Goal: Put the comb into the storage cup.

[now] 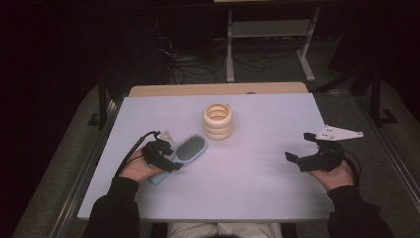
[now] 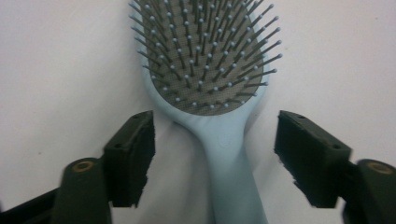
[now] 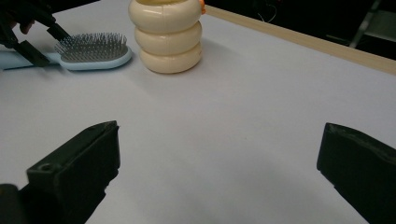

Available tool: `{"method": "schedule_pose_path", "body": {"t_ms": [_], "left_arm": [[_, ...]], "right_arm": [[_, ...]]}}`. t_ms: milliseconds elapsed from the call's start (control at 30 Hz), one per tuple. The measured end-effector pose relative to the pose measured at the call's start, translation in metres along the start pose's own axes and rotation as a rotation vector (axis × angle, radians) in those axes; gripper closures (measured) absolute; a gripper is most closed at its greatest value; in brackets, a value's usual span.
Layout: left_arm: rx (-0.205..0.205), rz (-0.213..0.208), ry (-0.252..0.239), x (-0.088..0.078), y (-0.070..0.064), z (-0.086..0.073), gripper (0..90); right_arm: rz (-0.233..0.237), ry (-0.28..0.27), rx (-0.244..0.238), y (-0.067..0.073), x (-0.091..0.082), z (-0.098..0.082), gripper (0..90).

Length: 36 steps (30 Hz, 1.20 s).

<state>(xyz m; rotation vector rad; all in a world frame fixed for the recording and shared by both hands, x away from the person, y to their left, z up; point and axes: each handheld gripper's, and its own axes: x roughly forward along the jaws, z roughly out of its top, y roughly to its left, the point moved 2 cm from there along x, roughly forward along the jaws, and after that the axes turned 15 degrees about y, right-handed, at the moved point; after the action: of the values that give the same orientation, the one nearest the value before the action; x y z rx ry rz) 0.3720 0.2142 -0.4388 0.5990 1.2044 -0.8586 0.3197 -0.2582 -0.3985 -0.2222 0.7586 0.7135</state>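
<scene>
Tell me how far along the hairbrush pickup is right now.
Done: the left gripper straddles the hairbrush handle. In hand: its pads stand clear of the handle, so no grip yet. Left: closing and lifting; the brush lies flat on the table. The right gripper waits open.

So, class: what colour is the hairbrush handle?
Pale blue. The hairbrush handle shows best in the left gripper view.
</scene>
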Motion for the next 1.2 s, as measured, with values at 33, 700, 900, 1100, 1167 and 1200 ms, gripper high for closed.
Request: {"method": "schedule_pose_path", "body": {"t_ms": [33,700,900,1100,1167,1200], "left_arm": [[0.000,-0.003,0.001,0.0000,0.0002,0.0000,34.3],[-0.007,-0.004,0.062,0.0005,0.0017,0.0022,48.5],[-0.006,-0.012,0.092,0.0039,0.0018,0.0020,52.0],[-0.010,0.012,0.100,0.0041,0.0003,0.0030,61.5],[-0.011,0.027,0.095,0.0044,-0.0002,0.0024,64.3],[-0.023,0.032,0.090,0.0039,0.0013,0.0014,66.7]], "right_arm": [[0.001,0.000,0.000,0.0000,0.0001,0.0000,0.0],[0.005,0.003,-0.006,0.0006,0.0006,0.0003,0.0],[0.000,0.000,-0.016,0.0016,0.0006,0.0007,0.0],[-0.002,0.003,-0.020,0.0020,0.0008,0.0010,0.0],[-0.002,0.003,-0.020,0.0021,0.0010,0.0010,0.0],[-0.003,0.003,-0.022,0.0020,0.0011,0.0010,0.0]]}}
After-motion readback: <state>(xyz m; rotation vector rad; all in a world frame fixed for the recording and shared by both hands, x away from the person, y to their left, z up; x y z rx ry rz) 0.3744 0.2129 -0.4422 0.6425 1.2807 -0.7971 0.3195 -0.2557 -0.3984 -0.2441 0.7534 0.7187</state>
